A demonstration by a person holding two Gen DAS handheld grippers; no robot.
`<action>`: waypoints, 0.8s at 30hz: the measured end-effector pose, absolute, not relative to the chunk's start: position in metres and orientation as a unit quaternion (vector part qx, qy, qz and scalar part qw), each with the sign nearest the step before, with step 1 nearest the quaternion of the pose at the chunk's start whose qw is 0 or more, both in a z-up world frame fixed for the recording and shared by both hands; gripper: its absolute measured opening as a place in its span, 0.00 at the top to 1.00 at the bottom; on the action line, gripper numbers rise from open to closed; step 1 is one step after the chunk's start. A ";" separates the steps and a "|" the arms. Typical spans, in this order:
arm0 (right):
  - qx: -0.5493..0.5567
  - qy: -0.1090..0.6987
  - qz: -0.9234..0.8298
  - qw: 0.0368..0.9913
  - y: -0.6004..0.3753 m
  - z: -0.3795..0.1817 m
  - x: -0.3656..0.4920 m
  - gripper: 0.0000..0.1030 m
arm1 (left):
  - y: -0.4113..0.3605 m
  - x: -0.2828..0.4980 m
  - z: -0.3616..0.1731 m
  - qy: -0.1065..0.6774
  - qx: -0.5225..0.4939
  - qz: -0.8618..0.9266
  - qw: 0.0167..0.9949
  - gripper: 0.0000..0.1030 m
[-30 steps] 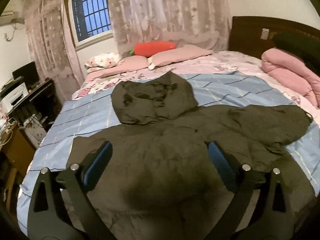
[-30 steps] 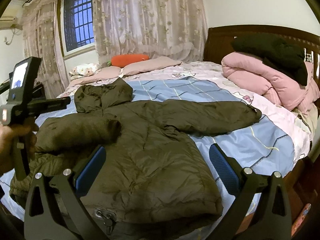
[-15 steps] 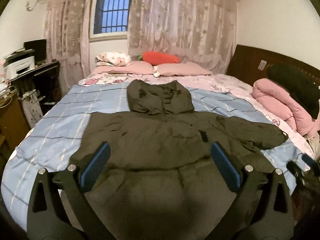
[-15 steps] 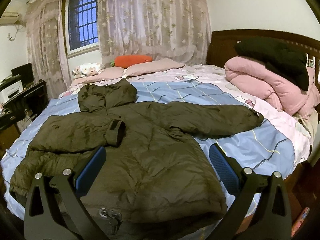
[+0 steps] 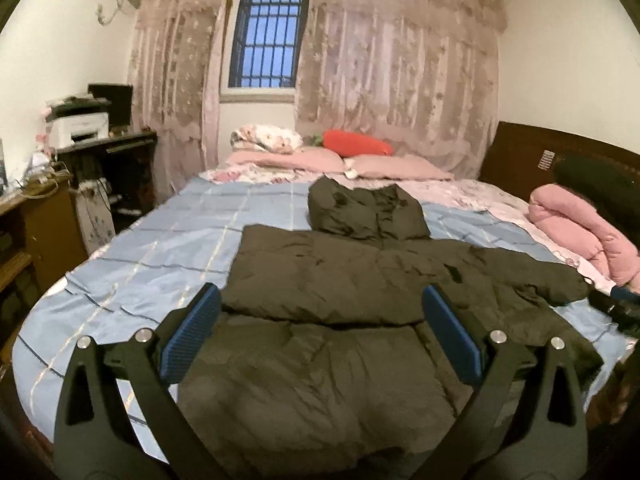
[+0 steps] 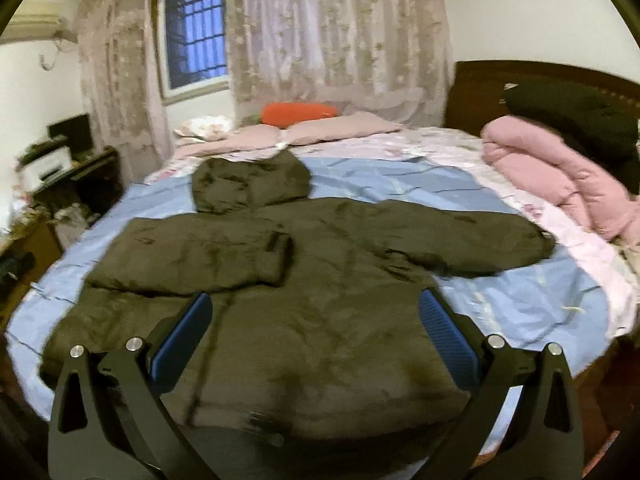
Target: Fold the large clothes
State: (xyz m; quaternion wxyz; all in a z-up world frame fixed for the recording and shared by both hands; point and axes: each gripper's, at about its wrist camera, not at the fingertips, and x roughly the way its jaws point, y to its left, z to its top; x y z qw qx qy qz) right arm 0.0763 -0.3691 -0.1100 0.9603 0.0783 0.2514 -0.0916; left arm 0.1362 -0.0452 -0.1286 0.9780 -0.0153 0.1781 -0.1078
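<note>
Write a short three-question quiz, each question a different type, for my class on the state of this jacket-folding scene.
1. True or false: both sleeves of the olive jacket are folded across its body.
2. Multiple choice: the hood points toward A) the pink pillows, B) the desk, C) the foot of the bed.
3. Fill in: the left tool and right tool are both ____ and hold nothing.

Key
1. False: only the left sleeve is folded in; the right sleeve lies stretched out on the blue bedspread.
2. A
3. open

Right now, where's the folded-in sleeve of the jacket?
In the right wrist view, the folded sleeve lies across the jacket's left chest, just below the hood.
</note>
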 end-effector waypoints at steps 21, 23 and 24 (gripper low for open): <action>0.179 0.445 0.068 0.875 -0.389 -0.172 0.292 0.48 | -0.075 0.212 -0.138 0.204 -0.010 -0.113 0.972 0.02; 0.175 0.455 0.061 0.871 -0.390 -0.181 0.305 0.49 | -0.080 0.219 -0.144 0.215 -0.003 -0.115 0.970 0.02; 0.174 0.457 0.055 0.870 -0.390 -0.184 0.311 0.49 | -0.080 0.223 -0.146 0.219 -0.006 -0.116 0.969 0.02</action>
